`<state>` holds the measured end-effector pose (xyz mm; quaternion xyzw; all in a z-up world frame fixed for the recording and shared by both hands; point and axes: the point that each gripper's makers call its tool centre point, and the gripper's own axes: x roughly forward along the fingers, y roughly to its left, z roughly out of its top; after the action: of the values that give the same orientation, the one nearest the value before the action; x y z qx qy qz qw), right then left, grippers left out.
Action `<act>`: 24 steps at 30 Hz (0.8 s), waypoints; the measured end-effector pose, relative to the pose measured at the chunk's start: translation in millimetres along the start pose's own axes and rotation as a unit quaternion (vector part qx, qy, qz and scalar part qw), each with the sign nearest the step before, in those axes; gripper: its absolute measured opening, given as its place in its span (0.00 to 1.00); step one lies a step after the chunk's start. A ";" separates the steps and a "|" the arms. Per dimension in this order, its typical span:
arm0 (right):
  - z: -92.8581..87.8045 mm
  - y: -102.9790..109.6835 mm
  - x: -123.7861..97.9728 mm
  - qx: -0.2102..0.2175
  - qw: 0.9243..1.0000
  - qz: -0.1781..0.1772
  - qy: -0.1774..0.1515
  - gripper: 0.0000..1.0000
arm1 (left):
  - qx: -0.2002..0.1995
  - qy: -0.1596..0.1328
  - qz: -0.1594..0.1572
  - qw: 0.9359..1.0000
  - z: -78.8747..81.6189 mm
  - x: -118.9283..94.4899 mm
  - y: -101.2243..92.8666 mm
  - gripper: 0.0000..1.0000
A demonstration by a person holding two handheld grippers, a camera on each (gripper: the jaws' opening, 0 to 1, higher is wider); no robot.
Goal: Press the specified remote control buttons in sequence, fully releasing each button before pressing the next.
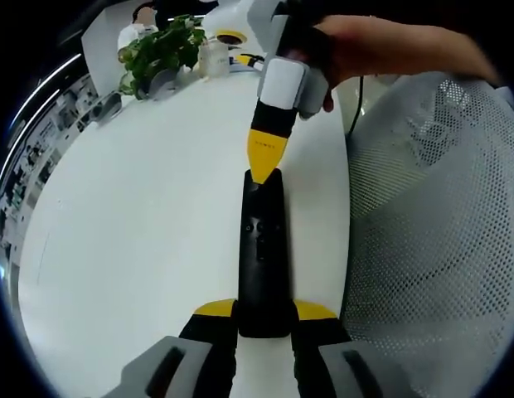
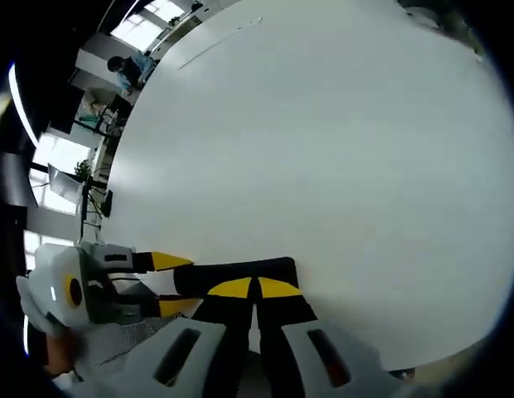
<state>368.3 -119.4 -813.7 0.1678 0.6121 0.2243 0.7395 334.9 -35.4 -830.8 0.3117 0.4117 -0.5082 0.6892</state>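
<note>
Left gripper: its two yellow-tipped jaws are clamping the near end of the black remote control, one jaw on each long side; in the right gripper view this same tool is coming in from the left, jaws on either side of the remote's end.

Right gripper: its jaws are sitting pressed together, yellow tips side by side with no gap (nothing between them), and the tips are resting on top of the remote control; in the left gripper view it is pointing down from above, its yellow tip touching the far end of the remote.

Hand: a person's hand is gripping the right gripper's white body.

Remote control: lying flat on the white table, near the table's right edge in the left gripper view, long axis running away from the left gripper; small buttons are showing on its upper half.

Mesh chair: white and perforated, standing just beside the table edge.

Potted plant: green leaves, sitting at the table's far end, well apart from the remote.

Clear container: standing just beside the plant.
</note>
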 end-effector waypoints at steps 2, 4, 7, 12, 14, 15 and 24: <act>-0.9 1.7 1.0 0.000 1.000 0.006 0.003 0.00 | 0.001 0.000 0.000 1.000 0.2 0.1 0.0 0.24; -2.8 4.4 2.6 0.000 1.000 0.013 0.007 0.00 | 0.001 0.000 0.000 1.000 0.3 0.0 -0.2 0.24; -5.1 5.3 6.0 -0.008 1.000 0.010 0.014 0.00 | 0.000 -0.001 0.000 1.000 0.4 0.0 -0.1 0.24; -8.9 1.4 8.9 -0.010 1.000 0.003 0.022 0.00 | 0.000 -0.002 0.000 1.000 0.7 0.1 -0.1 0.24; -7.6 1.3 8.1 -0.009 1.000 0.005 0.019 0.00 | -0.001 -0.002 0.000 1.000 0.7 0.1 -0.2 0.24; -7.6 1.4 8.1 -0.009 1.000 0.004 0.018 0.00 | -0.001 -0.002 0.000 1.000 0.7 0.0 -0.3 0.24; -8.2 1.4 8.1 -0.016 1.000 0.002 0.001 0.00 | -0.022 -0.014 0.007 1.000 1.3 -0.1 0.5 0.24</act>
<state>361.3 -114.1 -821.3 0.1571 0.6088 0.2354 0.7411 335.8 -36.3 -830.1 0.2927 0.4110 -0.4983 0.7051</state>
